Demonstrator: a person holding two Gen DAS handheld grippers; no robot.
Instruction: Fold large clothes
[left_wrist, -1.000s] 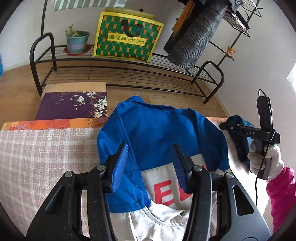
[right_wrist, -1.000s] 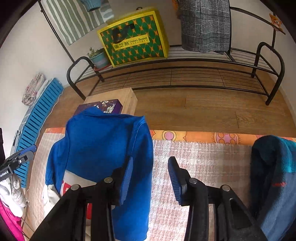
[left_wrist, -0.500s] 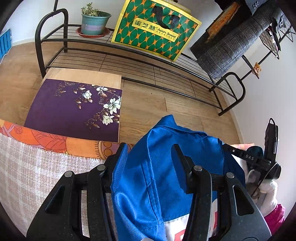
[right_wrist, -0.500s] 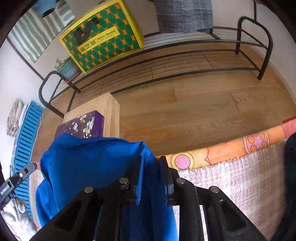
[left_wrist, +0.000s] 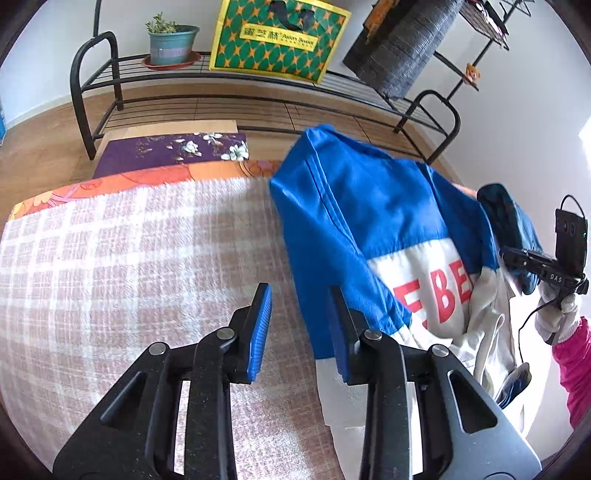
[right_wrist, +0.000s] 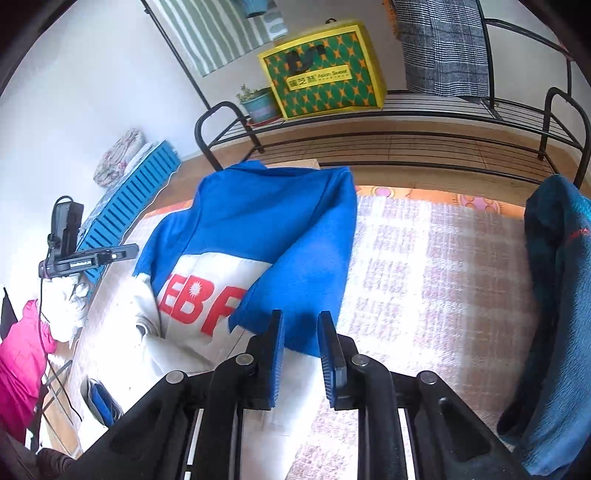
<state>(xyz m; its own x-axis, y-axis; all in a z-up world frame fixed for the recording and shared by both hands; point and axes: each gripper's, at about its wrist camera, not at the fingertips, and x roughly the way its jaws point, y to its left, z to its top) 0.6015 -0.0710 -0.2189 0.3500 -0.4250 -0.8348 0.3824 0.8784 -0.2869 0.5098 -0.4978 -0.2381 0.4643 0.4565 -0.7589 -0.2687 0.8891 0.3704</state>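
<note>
A blue and white jacket (left_wrist: 369, 206) with red letters lies on the checked blanket (left_wrist: 129, 258). My left gripper (left_wrist: 299, 325) hovers at its left edge. Its jaws are closing, with the blue hem just inside the right pad (left_wrist: 338, 332) and not pressed. In the right wrist view the jacket (right_wrist: 266, 221) has a blue flap folded across it. My right gripper (right_wrist: 301, 347) is shut on that flap's near edge. Each gripper also shows in the other's view, held by a white-gloved hand (left_wrist: 557, 314).
A dark teal fleece garment (right_wrist: 554, 295) lies at the blanket's right side. Beyond the blanket are a purple floral box (left_wrist: 166, 151) and a black metal rack (left_wrist: 85, 74) with a green and yellow bag (left_wrist: 277, 37) and a potted plant (left_wrist: 171, 44). A pink sleeve (left_wrist: 572, 362) is at the right.
Both grippers reached to the jacket's far edge, then drew back toward me. The right one shut on the blue fabric and carried it along. The left jaws have narrowed, and the jacket now sits to their right.
</note>
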